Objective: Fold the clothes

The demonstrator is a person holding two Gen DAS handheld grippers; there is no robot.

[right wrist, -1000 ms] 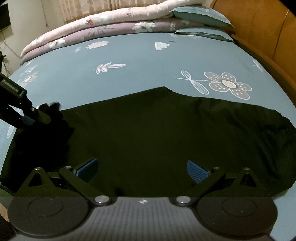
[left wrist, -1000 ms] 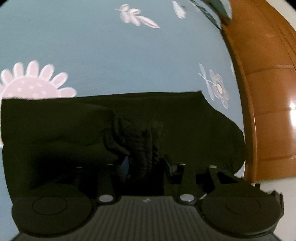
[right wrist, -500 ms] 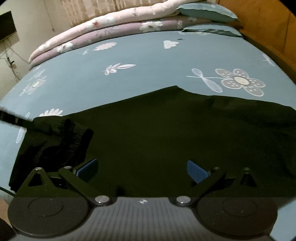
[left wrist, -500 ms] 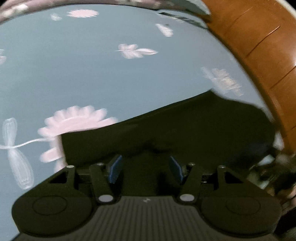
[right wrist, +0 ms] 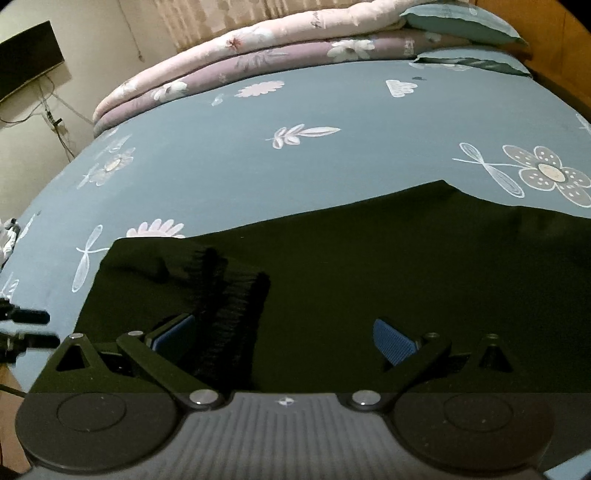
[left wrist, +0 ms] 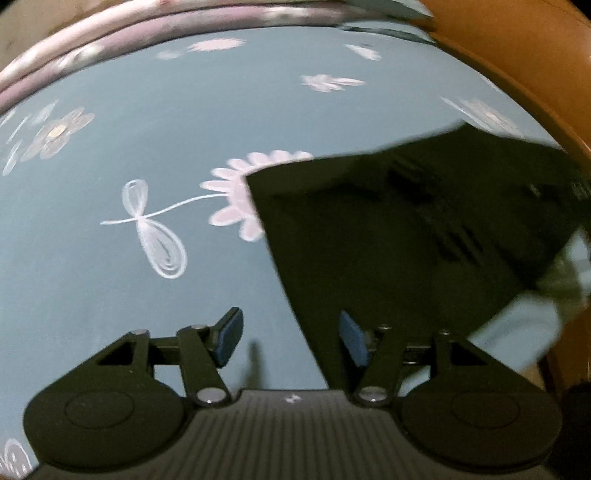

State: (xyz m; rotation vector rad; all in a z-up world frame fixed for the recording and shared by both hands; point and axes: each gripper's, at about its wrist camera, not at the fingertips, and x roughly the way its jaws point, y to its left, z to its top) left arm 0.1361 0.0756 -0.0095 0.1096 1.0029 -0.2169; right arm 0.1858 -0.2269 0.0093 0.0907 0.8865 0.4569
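A black garment (right wrist: 369, 258) lies spread on the blue flowered bedsheet (right wrist: 295, 166). Its sleeve with a ribbed cuff (right wrist: 229, 295) is folded over the body on the left side. My right gripper (right wrist: 284, 338) hovers open above the garment's near part, the cuff just inside its left pad, nothing pressed. In the left wrist view the garment (left wrist: 406, 240) fills the right side, blurred. My left gripper (left wrist: 291, 341) is off its left edge with the jaws opening; the cloth's edge runs under the right pad, ungripped. That gripper (right wrist: 51, 328) shows at the far left of the right wrist view.
Folded pink and mauve quilts (right wrist: 258, 48) and pillows (right wrist: 461, 22) are stacked at the far end of the bed. A wooden headboard (left wrist: 517, 55) runs along the right. A dark screen (right wrist: 26, 55) and cables hang on the wall at left.
The left gripper let go of the ribbed cuff, opened and swung left off the garment. The sleeve now lies folded on the body. The right gripper shifted slightly left, still open.
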